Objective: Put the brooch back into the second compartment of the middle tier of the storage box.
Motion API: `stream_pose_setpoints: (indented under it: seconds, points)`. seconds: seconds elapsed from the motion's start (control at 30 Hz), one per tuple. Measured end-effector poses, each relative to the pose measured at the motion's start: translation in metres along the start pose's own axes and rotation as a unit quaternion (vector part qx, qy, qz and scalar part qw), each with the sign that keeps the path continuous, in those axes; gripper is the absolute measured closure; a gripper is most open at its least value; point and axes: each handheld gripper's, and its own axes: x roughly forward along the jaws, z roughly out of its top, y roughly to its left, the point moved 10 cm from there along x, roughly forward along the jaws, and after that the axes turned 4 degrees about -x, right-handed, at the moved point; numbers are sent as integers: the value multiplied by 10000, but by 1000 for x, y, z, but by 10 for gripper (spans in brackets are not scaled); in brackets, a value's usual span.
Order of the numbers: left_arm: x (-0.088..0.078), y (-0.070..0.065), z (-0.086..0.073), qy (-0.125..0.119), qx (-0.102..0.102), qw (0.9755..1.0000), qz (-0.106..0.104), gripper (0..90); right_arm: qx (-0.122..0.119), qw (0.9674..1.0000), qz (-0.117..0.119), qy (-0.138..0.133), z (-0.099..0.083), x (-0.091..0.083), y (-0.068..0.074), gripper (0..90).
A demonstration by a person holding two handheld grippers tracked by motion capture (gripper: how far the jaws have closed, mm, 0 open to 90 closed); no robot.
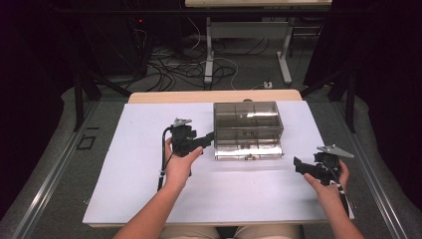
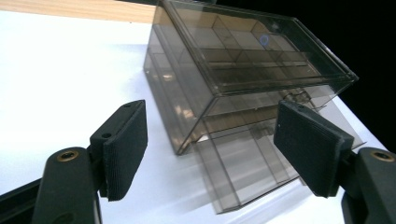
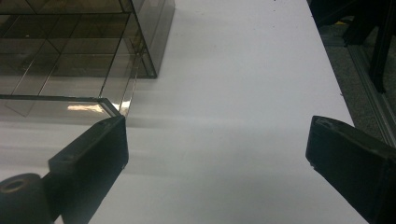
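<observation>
One clear smoked drawer box [image 1: 248, 130] ahead of left fingers [image 2: 125, 147], between both tools. Two drawers, lower one [image 1: 249, 152] pulled out. Two grippers: left [image 1: 205, 140], right [image 1: 298, 165]. One white board [image 1: 139, 189].

A board [image 1: 149, 199] lay on the desk [image 1: 164, 96], whose far edge showed behind the board's far edge. The box [image 1: 248, 130] stood on the board near its far edge, a little right of the middle. Its bottom drawer [image 1: 249, 152] stuck out toward the near edge. Inside, partitions split the box into compartments, stacked in layers.

The left gripper [image 1: 208, 137] was just left of the box, its tips close to the box's left wall, about midway between the far and near edges. The right gripper [image 1: 297, 165] sat near the board's right edge, right of the drawer and nearer to the near edge, well apart from the left gripper.
</observation>
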Motion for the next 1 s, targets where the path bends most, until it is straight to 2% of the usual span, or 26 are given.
stream_pose_setpoints:
  seconds: [0.17,0.27,0.57,0.73,0.83,0.9,0.93,1.0]
  points:
    - [-10,10,1,-70,-13,10000,-18,227,-13,10000,-29,0,0,0,-1,54]
    - [-16,19,2,-126,49,9999,76,198,4,10000,-6,-1,0,0,0,54]
    - [-36,49,1,-263,32,9992,285,134,3,10000,-42,-26,0,0,0,54]
    - [-45,64,-2,-303,11,9991,295,92,-80,10000,-19,-1,0,0,-1,54]
    - [-52,71,-3,-356,35,9988,332,81,-63,10000,-27,0,0,0,-1,54]
    - [-55,75,-4,-355,122,9987,339,74,-54,10000,-12,-10,0,0,0,54]
    - [-56,77,-5,-383,91,9987,338,67,-56,10000,-18,-12,0,0,0,53]
    - [-60,80,-8,-307,197,9989,292,48,-75,10000,-21,-3,0,0,-1,54]
